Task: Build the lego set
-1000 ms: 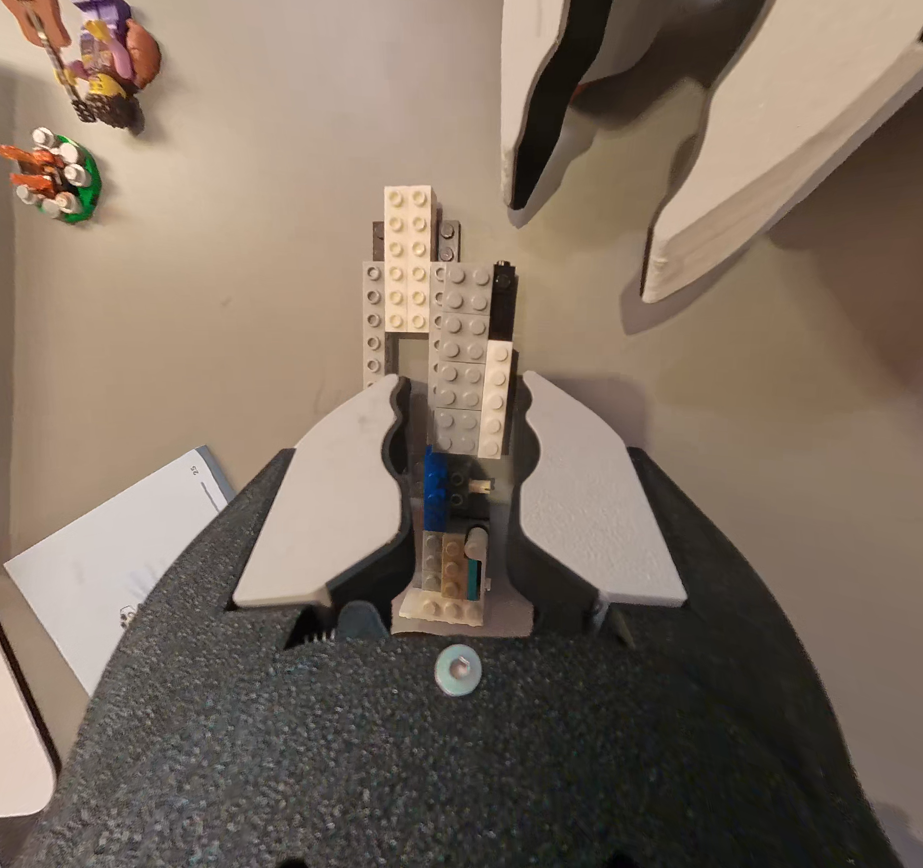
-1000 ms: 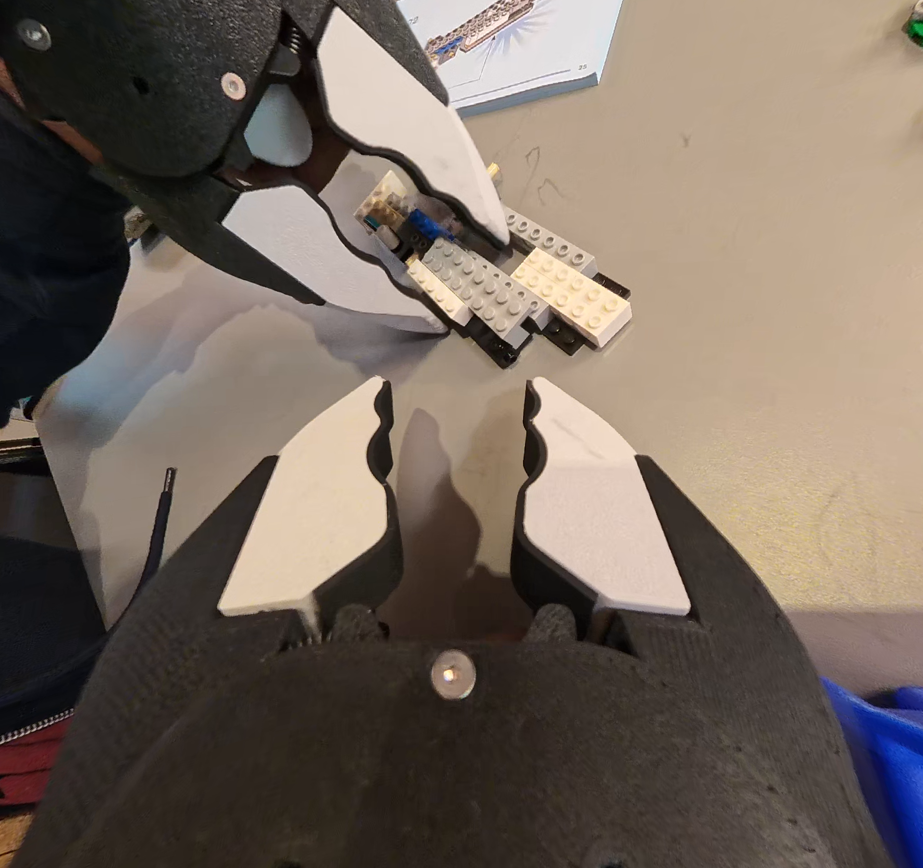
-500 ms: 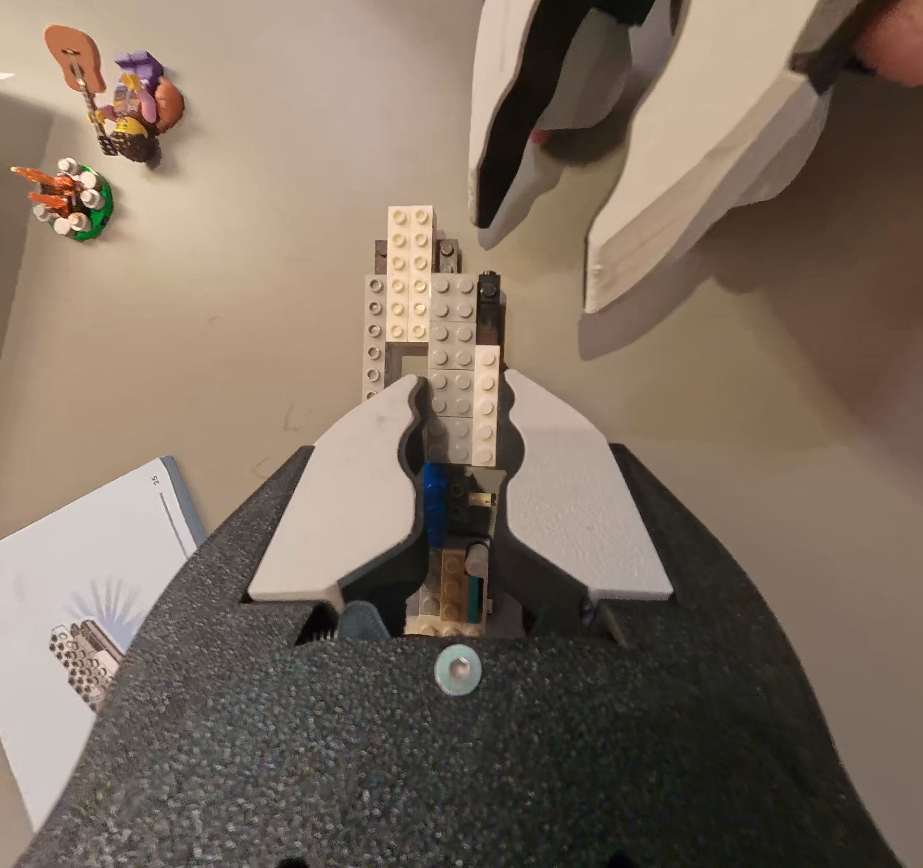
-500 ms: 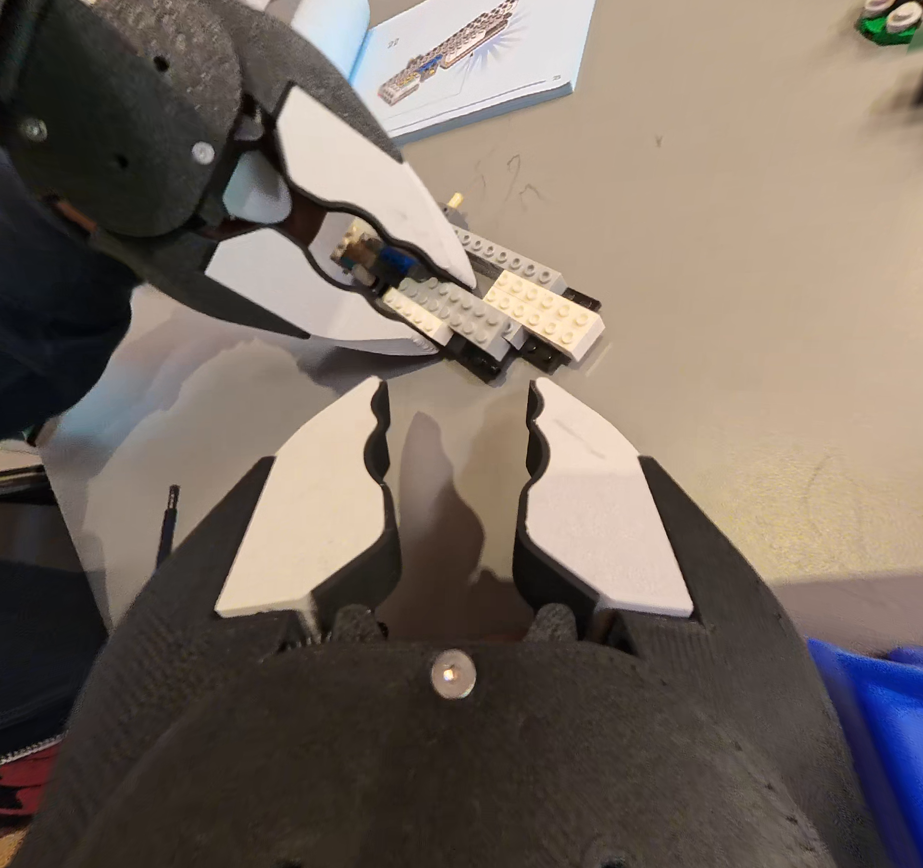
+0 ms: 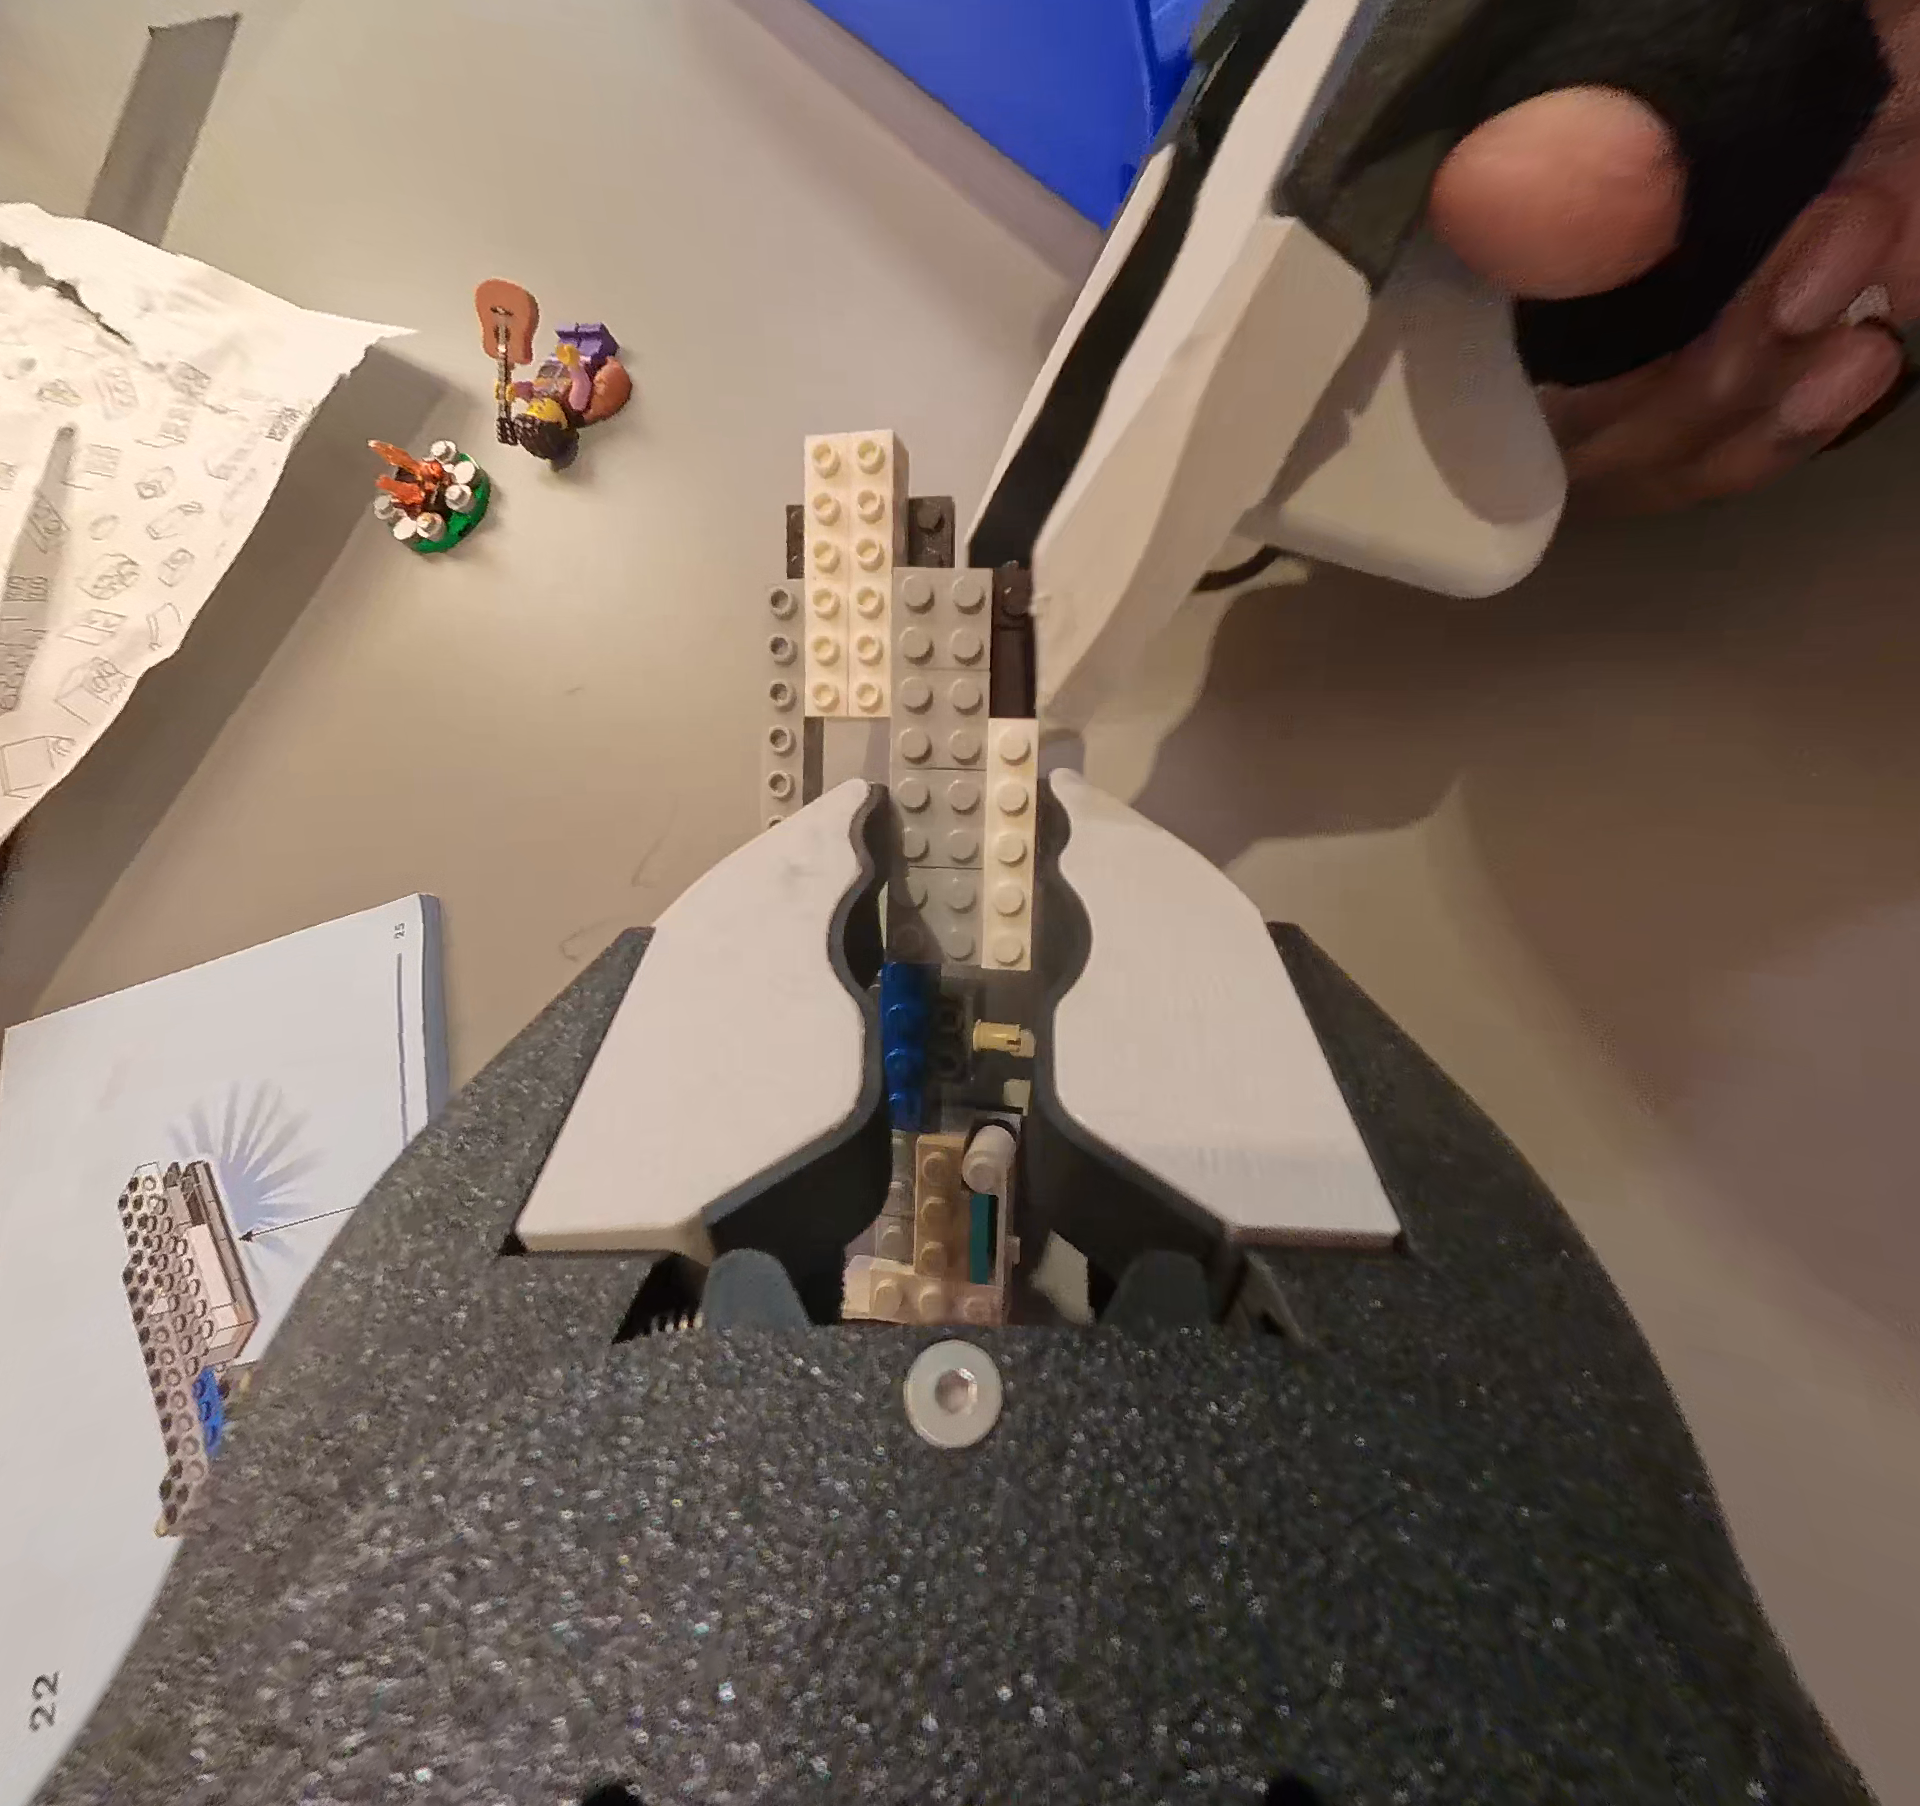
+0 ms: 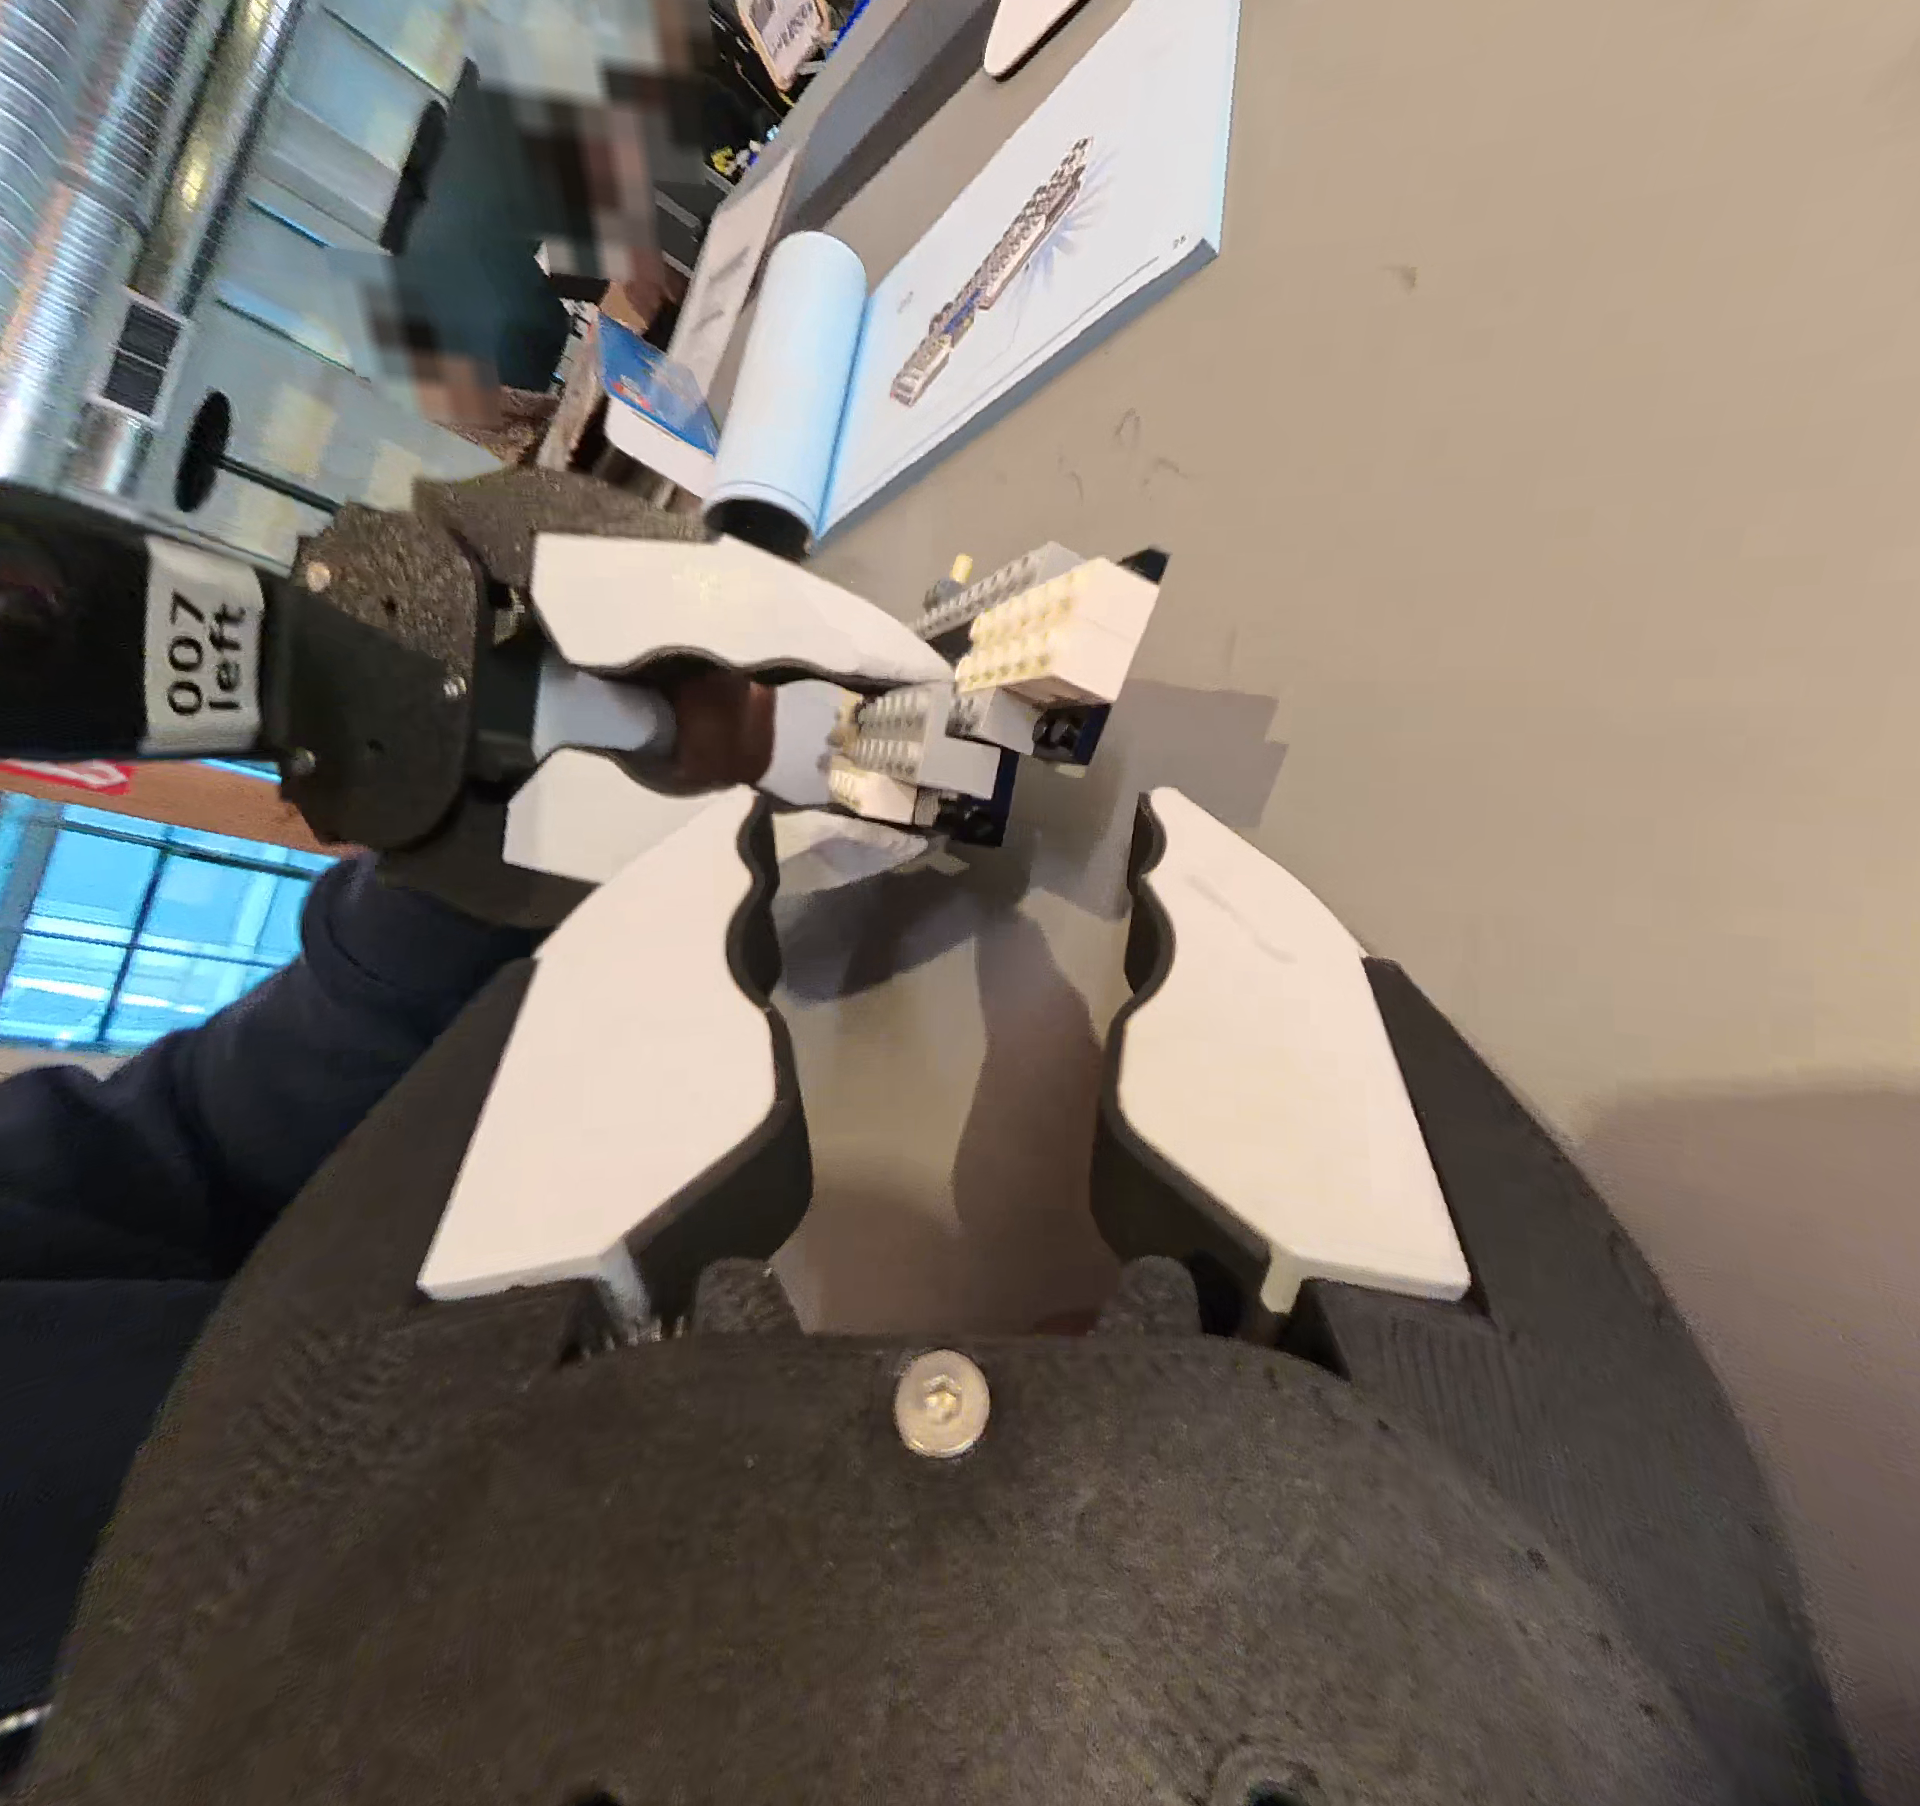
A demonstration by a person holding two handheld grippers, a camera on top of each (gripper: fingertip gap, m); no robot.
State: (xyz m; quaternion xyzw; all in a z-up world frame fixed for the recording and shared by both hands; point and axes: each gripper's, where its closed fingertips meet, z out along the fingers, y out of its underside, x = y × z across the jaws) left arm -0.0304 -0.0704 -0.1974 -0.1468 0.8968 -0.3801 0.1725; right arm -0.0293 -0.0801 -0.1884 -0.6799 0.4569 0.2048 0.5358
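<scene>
Brick assembly (image 5: 940, 717), grey/white/black plates w/ blue section at rear: clamped lengthwise in left gripper (image 5: 961, 800), jaws narrowed onto its sides, front end projecting fwd above desk (image 5: 520, 717). Right gripper (image 6: 951, 821): jaws wide open, bare, tips just beside assembly's right edge. Minifigure w/ guitar (image 5: 551, 385) and green round campfire piece (image 5: 431, 499) lying to left, well apart. Open instruction booklet (image 5: 208, 1133) near left; printed parts sheet (image 5: 125, 406) farther left. Blue bin (image 5: 935, 11) beyond.

Speckled black bodies (image 6: 935, 1600), pale wavy-edged fingers (image 6: 623, 1081), silver screw (image 6: 940, 1409) behind the jaws; white label (image 6: 203, 660) on the left casing; navy sleeve (image 6: 208, 1112).
</scene>
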